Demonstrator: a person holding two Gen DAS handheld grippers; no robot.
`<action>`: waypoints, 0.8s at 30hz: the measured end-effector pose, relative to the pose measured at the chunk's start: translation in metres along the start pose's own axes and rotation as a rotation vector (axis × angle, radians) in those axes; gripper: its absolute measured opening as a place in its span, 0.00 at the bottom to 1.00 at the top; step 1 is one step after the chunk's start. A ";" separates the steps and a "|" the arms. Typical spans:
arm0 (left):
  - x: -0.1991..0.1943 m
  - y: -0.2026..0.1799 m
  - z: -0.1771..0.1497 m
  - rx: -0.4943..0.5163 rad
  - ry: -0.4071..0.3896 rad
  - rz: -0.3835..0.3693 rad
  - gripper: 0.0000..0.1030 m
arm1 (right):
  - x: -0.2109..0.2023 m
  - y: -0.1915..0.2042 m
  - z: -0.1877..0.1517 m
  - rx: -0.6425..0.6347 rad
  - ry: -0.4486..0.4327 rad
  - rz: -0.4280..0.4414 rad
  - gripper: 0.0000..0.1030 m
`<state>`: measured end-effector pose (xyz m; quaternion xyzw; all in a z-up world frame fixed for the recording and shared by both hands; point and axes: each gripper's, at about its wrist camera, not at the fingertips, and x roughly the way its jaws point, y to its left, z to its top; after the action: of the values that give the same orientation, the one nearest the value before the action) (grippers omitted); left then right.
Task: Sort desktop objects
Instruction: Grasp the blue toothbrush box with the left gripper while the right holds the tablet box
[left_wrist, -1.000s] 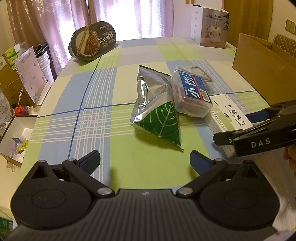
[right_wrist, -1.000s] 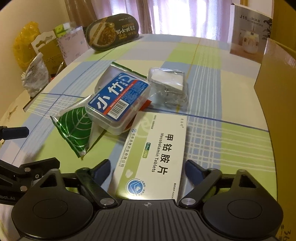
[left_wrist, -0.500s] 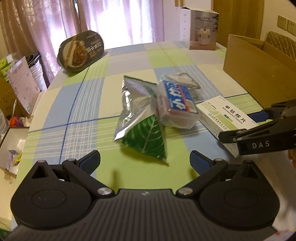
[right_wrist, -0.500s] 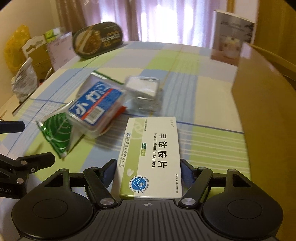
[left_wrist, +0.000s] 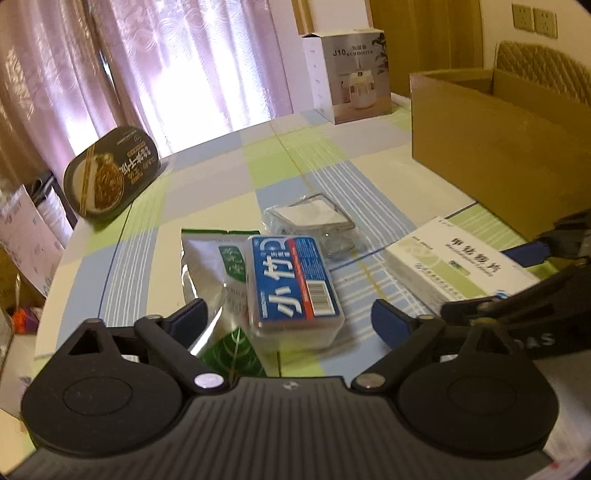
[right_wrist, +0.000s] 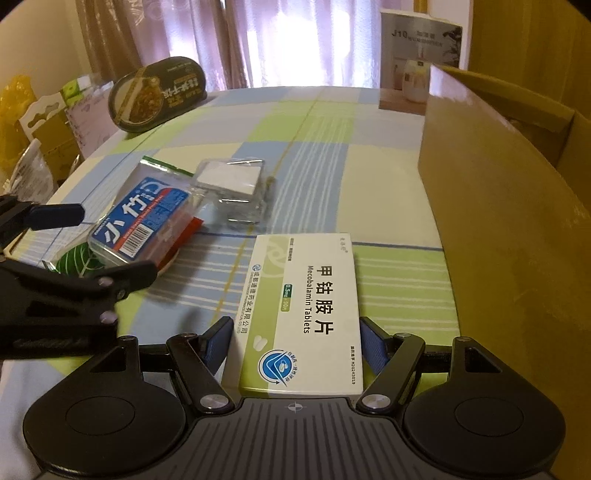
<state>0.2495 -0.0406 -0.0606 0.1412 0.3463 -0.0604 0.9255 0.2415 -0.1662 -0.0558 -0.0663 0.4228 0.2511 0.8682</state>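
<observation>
A clear plastic box with a blue label (left_wrist: 291, 280) (right_wrist: 144, 221) lies on a silver and green foil pouch (left_wrist: 207, 266). My left gripper (left_wrist: 288, 319) is open, one finger on each side of that box's near end. A white and green tablet box (right_wrist: 306, 306) (left_wrist: 450, 266) lies flat on the checked tablecloth. My right gripper (right_wrist: 295, 343) is open and straddles its near end, the pads close to its long sides. A clear packet with a white pad (left_wrist: 310, 218) (right_wrist: 229, 184) lies just behind both boxes.
An open cardboard box (left_wrist: 498, 147) (right_wrist: 498, 184) stands at the table's right edge. An instant-noodle bowl (left_wrist: 110, 173) (right_wrist: 159, 92) leans at the far left, a humidifier carton (left_wrist: 347, 74) at the far end. Bags and cartons crowd the floor off the left edge.
My left gripper has moved forward and to the right, so that it now straddles the blue-label box. My right gripper has advanced along the tablet box and its fingers have narrowed.
</observation>
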 end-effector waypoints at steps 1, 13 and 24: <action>0.003 -0.002 0.001 0.014 0.001 0.005 0.87 | 0.000 -0.001 0.000 0.000 -0.001 0.001 0.67; -0.007 -0.004 -0.006 0.041 0.035 0.011 0.51 | -0.015 -0.002 -0.008 -0.001 -0.005 0.014 0.67; -0.097 -0.019 -0.071 -0.112 0.113 -0.063 0.51 | -0.070 0.013 -0.061 -0.039 0.006 0.056 0.67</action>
<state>0.1286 -0.0357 -0.0522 0.0815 0.4049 -0.0620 0.9086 0.1561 -0.2016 -0.0393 -0.0720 0.4222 0.2832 0.8581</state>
